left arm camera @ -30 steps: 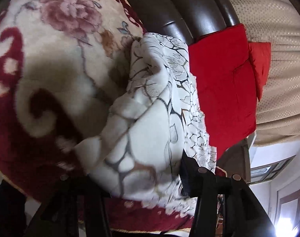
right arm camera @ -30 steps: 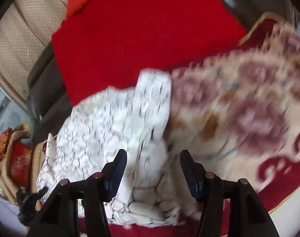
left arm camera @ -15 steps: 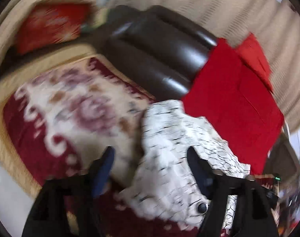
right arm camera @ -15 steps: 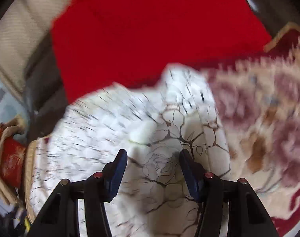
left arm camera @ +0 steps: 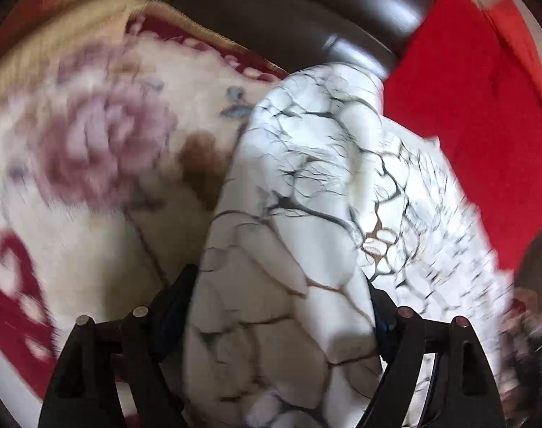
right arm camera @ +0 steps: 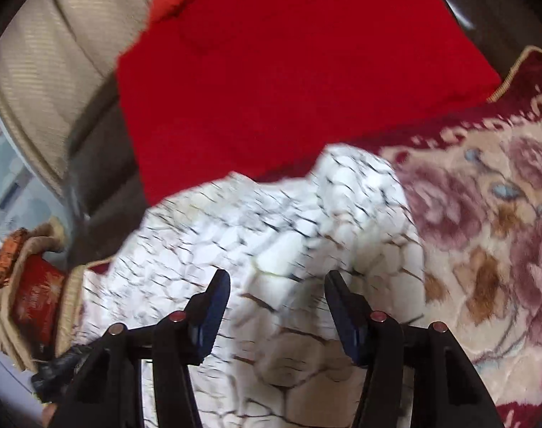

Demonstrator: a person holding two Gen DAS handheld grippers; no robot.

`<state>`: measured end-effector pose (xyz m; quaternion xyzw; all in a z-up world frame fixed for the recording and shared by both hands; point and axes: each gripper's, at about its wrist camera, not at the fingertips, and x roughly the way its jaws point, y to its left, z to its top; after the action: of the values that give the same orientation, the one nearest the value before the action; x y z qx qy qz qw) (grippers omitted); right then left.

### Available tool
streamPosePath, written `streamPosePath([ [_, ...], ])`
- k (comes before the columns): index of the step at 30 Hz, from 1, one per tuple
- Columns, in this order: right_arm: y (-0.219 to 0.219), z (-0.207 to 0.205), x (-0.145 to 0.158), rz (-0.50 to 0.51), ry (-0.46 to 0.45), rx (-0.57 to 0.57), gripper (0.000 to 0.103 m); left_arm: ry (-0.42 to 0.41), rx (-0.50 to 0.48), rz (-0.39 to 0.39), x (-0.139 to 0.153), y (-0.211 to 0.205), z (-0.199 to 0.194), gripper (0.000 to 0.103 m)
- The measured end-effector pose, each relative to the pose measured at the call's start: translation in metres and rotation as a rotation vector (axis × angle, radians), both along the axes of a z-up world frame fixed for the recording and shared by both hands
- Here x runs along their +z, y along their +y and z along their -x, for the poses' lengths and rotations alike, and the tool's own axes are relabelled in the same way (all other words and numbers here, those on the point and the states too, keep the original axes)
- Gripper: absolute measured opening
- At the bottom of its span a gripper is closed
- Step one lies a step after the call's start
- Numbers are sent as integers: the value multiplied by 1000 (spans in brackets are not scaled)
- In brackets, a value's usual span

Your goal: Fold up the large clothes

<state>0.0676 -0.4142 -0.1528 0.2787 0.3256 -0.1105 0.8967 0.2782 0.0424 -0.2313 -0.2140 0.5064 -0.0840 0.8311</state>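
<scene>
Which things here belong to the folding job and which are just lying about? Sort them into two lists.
For the job:
white patterned garment
left gripper, open around a bunch of it
right gripper, open over it

Lying about:
red cloth
floral blanket
dark sofa back
red cushion

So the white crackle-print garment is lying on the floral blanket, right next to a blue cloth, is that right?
Not quite. The cloth beside the white crackle-print garment is red, not blue, as the right wrist view shows. The garment does lie on the floral blanket.
</scene>
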Motion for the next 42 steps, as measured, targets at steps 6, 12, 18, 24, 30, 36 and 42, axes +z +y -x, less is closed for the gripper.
streamPosePath([
  [6, 2, -26, -32, -33, 192, 38, 60, -43, 19, 82, 23, 31, 29, 83],
  [12, -1, -5, -19, -75, 74, 39, 60, -110, 135, 199, 37, 78, 53, 84],
  [18, 11, 13, -8, -75, -8, 69, 60, -34, 122, 379, 8, 79, 95, 84],
  [24, 26, 13, -7, -79, -46, 105, 60, 43, 54, 475, -15, 49, 102, 84],
  [30, 39, 10, -6, -69, -59, 155, 57, 21, 75, 557, -23, 31, 93, 84],
  [36, 78, 5, 8, 8, -111, 304, 33, -140, 87, 521, -1, 20, 92, 67],
  [42, 122, -11, 4, -6, -63, 401, 33, -148, 81, 447, 1, 9, 73, 85],
])
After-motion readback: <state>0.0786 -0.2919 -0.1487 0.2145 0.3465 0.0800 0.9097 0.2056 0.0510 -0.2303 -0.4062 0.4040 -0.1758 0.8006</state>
